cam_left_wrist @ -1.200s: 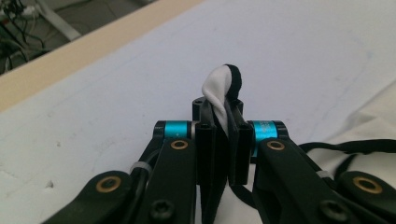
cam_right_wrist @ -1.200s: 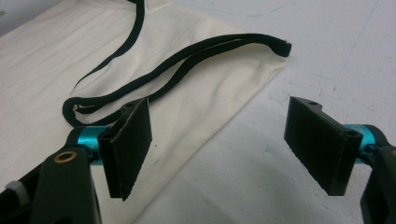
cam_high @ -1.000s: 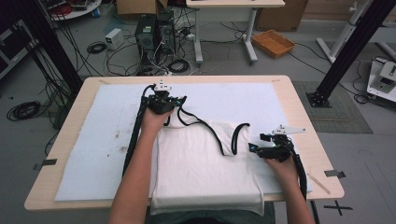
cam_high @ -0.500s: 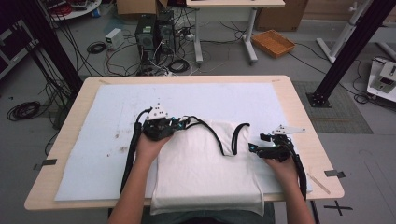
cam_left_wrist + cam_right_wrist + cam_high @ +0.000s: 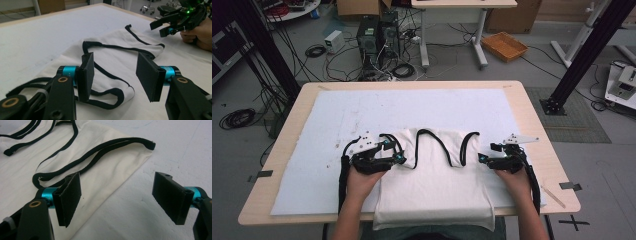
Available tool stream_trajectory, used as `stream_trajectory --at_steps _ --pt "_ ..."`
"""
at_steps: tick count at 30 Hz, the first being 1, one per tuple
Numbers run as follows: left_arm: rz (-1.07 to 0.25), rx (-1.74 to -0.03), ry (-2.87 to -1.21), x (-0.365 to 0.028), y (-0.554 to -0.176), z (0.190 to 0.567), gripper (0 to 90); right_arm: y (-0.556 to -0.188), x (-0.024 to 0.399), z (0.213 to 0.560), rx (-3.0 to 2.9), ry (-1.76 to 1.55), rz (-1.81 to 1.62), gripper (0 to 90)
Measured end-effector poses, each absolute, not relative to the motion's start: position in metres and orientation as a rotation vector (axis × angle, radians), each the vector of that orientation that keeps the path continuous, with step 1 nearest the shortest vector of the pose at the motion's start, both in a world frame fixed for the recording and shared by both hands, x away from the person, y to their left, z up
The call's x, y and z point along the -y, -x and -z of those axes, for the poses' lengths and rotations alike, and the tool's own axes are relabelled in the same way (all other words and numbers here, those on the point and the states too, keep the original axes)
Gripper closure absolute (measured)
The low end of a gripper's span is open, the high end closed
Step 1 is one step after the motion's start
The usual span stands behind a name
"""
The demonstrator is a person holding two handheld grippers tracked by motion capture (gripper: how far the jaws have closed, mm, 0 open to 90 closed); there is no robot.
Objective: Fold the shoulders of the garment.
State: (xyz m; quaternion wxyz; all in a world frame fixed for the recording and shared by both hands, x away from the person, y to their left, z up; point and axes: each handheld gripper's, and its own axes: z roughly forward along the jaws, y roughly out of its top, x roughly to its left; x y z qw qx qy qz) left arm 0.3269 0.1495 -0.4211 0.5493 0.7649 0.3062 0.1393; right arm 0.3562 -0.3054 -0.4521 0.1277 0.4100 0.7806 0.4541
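A white tank top (image 5: 437,190) with black trim lies flat on the white mat (image 5: 412,107), its hem hanging over the table's near edge. My left gripper (image 5: 398,156) rests at the top's left shoulder. Its jaws have just been opening and now stand apart; in the left gripper view (image 5: 116,75) a black-edged strap (image 5: 110,93) lies loose on the mat beneath them, not pinched. My right gripper (image 5: 484,157) sits at the top's right edge, open (image 5: 117,197), with the cloth's edge (image 5: 105,182) and bare mat beneath it. The right gripper (image 5: 172,23) also appears far off in the left gripper view.
The mat covers most of the wooden table (image 5: 532,115). A thin wooden stick (image 5: 556,195) lies near the right front corner. Beyond the table stand computer towers (image 5: 374,37), loose cables, an orange tray (image 5: 504,46) and black frame posts (image 5: 584,55).
My left hand came back from the mat's middle toward the near left, drawing the strap with it, then opened and let the strap down. The right hand stayed put.
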Motion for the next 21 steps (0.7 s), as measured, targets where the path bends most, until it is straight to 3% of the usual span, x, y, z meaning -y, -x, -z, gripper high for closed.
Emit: stream_trajectory --at_steps 5,9,10,11,13,21 --pt "-0.314 -0.705 -1.962 -0.126 -0.333 0.434 50.9 -0.356 0.306 0.452 -2.271 -1.191 -1.322 23.7" --pt "-0.323 -0.692 -2.064 -0.116 -0.337 0.443 65.3 -0.356 0.305 0.452 -2.272 -1.197 -1.317 23.7" --pt "-0.303 -0.678 -2.135 -0.113 -0.338 0.448 65.3 -0.356 0.305 0.452 -2.271 -1.193 -1.318 23.7" --pt "-0.3 -0.681 -2.152 -0.112 -0.338 0.449 75.3 -0.357 0.305 0.452 -2.273 -1.194 -1.321 23.7" --pt "-0.288 -0.682 -2.16 -0.115 -0.337 0.447 81.6 -0.357 0.306 0.452 -2.27 -1.203 -1.321 23.7" --pt "-0.21 -0.688 -2.136 -0.13 -0.327 0.44 83.4 -0.357 0.306 0.452 -2.271 -1.195 -1.322 23.7"
